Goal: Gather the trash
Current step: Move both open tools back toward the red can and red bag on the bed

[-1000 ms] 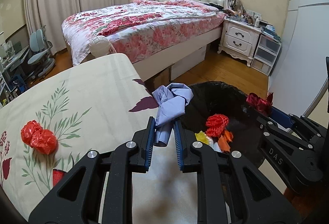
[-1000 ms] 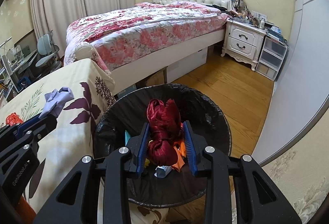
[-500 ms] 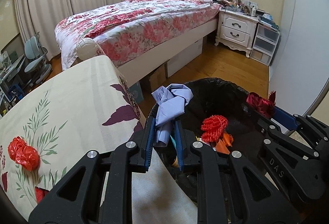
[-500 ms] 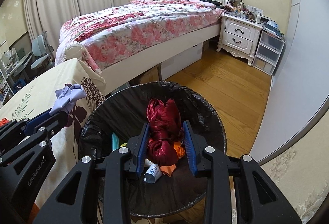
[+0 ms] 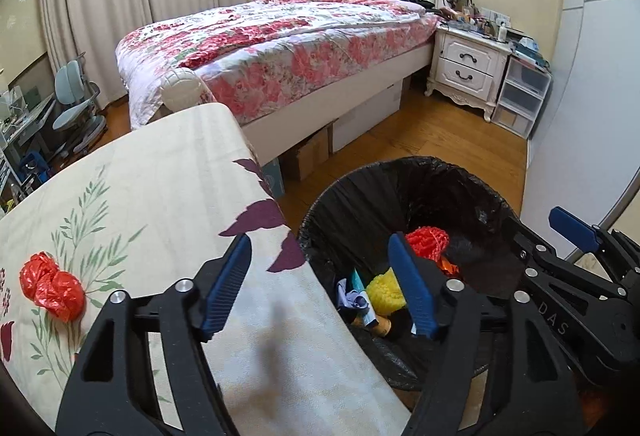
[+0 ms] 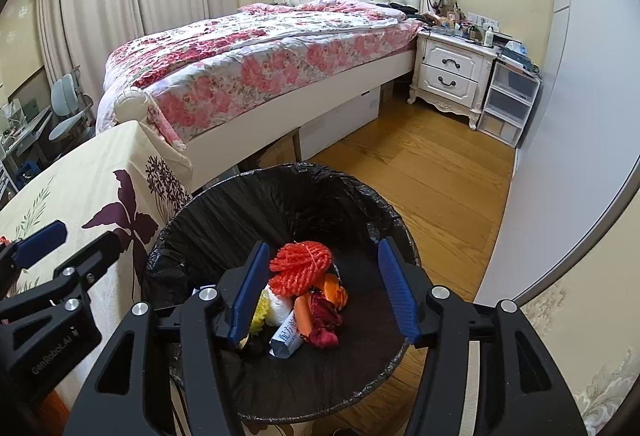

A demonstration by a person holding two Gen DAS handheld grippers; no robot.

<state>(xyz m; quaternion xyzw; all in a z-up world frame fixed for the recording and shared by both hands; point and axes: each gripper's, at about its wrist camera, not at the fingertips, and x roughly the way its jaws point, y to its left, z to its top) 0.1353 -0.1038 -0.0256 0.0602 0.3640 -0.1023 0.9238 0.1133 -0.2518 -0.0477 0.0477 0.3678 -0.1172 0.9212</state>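
Note:
A round bin with a black liner (image 5: 440, 176) (image 6: 280, 188) stands beside the cloth-covered table. In it lie an orange net ball (image 6: 302, 266), a dark red cloth (image 6: 324, 324), a blue-grey scrap (image 5: 354, 298) and other trash. My left gripper (image 5: 320, 288) is open and empty over the table edge and the bin's left rim. My right gripper (image 6: 324, 294) is open and empty above the bin. A crumpled red wrapper (image 5: 52, 286) lies on the table (image 5: 160, 196) at the left.
A bed with a floral quilt (image 5: 280, 44) stands behind. A white nightstand (image 5: 466, 72) and plastic drawers (image 5: 520, 96) are at the back right. Cardboard boxes (image 5: 312, 156) sit under the bed. A white wardrobe door (image 6: 580, 116) runs along the right.
Both grippers have opened. The blue-grey cloth has dropped from my left gripper into the bin, and the dark red cloth has dropped from my right gripper onto the trash.

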